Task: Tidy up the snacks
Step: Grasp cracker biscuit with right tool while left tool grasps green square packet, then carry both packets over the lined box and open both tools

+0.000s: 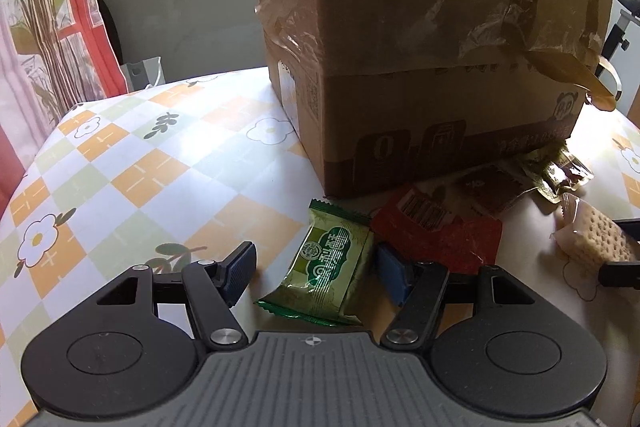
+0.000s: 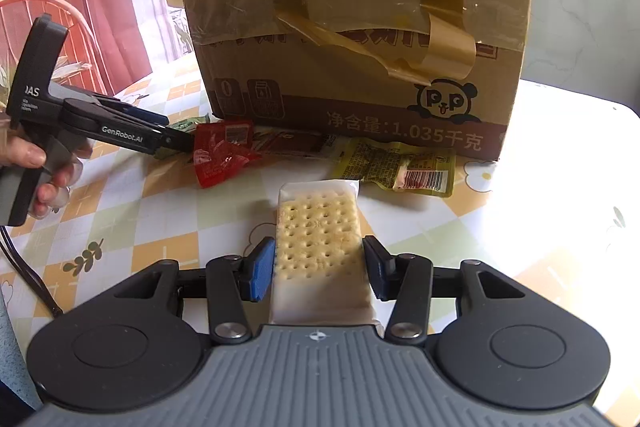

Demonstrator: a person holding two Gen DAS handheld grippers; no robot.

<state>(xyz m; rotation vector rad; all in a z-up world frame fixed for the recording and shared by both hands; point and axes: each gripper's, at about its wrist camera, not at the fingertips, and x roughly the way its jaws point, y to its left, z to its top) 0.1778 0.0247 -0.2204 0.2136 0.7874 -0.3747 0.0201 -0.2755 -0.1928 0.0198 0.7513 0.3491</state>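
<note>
Between the right gripper (image 2: 319,269) pads: clear-wrapped cracker pack (image 2: 318,239), clamped by its long sides, near the cardboard box (image 2: 360,27). Left gripper (image 1: 316,273) half-open, straddling the green snack packet (image 1: 326,267) on the tablecloth (image 1: 132,163); the far-side pad seems not yet touching. Red packet (image 1: 448,231) just right. Suggest centring the pads on the packet's middle before squeezing, avoiding the red one.

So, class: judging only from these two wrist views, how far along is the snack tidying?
Nothing looks put away yet. In hand: the right gripper clamps the cracker pack; the left gripper straddles the green packet, pads not yet pressing. Left: the red packet and yellow packet lie loose before the cardboard box.
</note>
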